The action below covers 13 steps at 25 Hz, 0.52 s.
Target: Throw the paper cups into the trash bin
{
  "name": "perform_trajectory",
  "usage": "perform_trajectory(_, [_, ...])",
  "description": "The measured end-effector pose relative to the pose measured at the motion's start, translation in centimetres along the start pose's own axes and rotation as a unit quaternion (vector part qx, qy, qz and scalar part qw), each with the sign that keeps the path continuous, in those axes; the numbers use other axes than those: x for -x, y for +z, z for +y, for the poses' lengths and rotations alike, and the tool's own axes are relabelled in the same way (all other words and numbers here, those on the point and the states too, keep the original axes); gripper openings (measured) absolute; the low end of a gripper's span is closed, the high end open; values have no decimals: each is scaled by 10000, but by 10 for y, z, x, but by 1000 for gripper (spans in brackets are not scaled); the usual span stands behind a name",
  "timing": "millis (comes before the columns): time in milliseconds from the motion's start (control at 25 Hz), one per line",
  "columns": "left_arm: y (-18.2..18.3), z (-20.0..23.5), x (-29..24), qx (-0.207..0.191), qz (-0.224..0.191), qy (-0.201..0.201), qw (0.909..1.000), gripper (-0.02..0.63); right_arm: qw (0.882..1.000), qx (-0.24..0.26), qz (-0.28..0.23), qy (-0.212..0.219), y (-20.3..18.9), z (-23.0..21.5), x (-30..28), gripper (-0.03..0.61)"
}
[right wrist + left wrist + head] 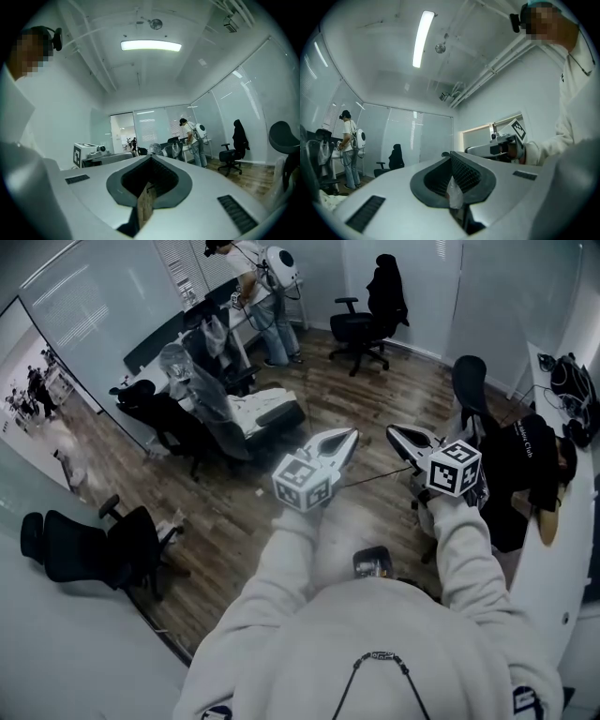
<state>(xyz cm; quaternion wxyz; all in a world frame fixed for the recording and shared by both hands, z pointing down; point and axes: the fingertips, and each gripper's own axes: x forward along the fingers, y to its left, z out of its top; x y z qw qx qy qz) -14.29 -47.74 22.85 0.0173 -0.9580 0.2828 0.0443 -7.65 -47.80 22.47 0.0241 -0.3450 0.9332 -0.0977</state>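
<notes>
No paper cup and no trash bin shows in any view. I hold both grippers up at chest height, side by side above the wooden floor. The left gripper has its jaws closed together, tips pointing up and right. A hand's width to its right, the right gripper is also closed. In the left gripper view the left gripper points at the ceiling, jaws shut, a small pale scrap at their base. In the right gripper view the right gripper is shut too, with a thin brown slip at the jaw base.
Black office chairs stand around the room. Plastic-covered chairs sit by a desk at the back, where a person with a white backpack stands. Another person sits at the white desk on the right.
</notes>
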Motion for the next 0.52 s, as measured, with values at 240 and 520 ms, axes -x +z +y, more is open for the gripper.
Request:
perform_trajectory(240, [6, -17, -3, 192, -112, -247, 9994, -6, 10000, 55, -31, 31, 4, 8, 2, 18])
perform_trajectory(520, [8, -21, -19, -137, 78, -217, 9996, -6, 9996, 258, 65, 90, 9, 4, 11, 18])
